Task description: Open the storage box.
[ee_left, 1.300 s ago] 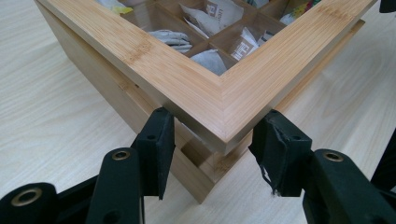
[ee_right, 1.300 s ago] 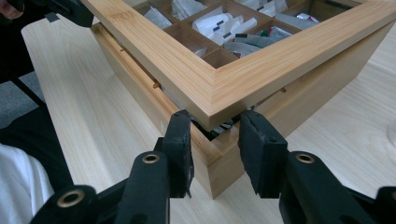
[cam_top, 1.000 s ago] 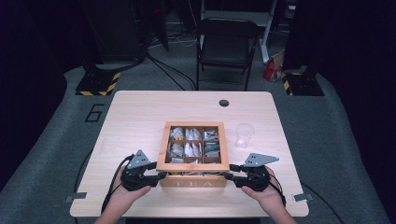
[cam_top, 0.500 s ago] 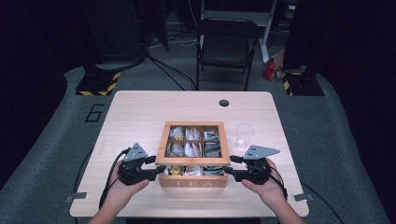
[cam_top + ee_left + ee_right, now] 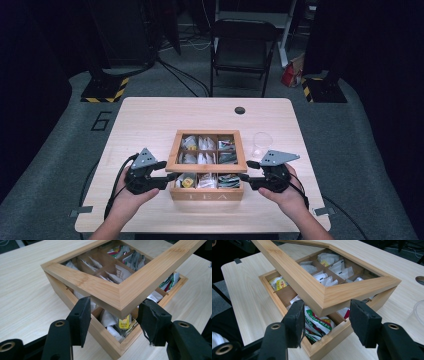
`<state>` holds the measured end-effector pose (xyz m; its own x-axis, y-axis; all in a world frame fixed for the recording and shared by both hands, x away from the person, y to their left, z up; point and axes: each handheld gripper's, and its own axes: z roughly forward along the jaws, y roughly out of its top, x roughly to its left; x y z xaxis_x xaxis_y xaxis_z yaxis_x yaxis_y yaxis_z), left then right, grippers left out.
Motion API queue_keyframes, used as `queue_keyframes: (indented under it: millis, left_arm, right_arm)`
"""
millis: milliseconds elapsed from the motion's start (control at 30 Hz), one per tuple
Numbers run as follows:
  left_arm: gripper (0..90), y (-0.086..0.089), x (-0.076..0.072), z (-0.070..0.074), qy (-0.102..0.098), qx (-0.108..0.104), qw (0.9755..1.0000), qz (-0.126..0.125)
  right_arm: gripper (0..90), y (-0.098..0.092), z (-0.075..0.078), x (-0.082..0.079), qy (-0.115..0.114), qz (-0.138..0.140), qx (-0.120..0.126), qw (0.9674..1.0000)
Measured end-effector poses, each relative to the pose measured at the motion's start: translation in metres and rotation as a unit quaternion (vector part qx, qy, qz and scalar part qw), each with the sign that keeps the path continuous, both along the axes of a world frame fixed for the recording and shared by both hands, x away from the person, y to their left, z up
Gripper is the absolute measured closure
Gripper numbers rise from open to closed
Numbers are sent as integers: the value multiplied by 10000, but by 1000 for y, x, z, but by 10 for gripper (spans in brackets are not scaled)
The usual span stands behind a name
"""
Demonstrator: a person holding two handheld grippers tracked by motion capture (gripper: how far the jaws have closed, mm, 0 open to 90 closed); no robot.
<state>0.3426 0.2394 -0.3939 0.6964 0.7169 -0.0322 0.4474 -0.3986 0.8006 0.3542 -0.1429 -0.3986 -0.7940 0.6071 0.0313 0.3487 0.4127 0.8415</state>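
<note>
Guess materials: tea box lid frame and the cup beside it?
Lid frame: looks like bamboo or light wood, smooth matte finish; fine straight grain and a mitred corner joint show. Its pane seems clear glass or plastic. Cup: probably thin clear plastic, see-through.

The wooden tea box sits mid-table beside a clear cup, its windowed lid tilted partway open.

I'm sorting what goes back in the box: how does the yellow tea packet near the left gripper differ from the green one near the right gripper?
The yellow packet is small and stands upright in its corner compartment; the green packet is larger and lies slanted, overlapping others. The yellow one shows plain yellow with dark print; the green one mixes green, white and red. Both sit in the box's front row under the raised lid.
</note>
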Motion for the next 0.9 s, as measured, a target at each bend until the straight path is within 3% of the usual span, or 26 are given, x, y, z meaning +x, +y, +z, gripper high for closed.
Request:
queue_keyframes:
  millis: [600, 900]
  left_arm:
    - [444, -3, 10, 23, -289, 57, 9996, -27]
    - [452, 0, 16, 31, -235, -31, 9997, -76]
  right_arm:
    - [462, 5, 24, 9, -178, -114, -57, 9998]
    - [467, 5, 33, 16, -136, -81, -10, 9999]
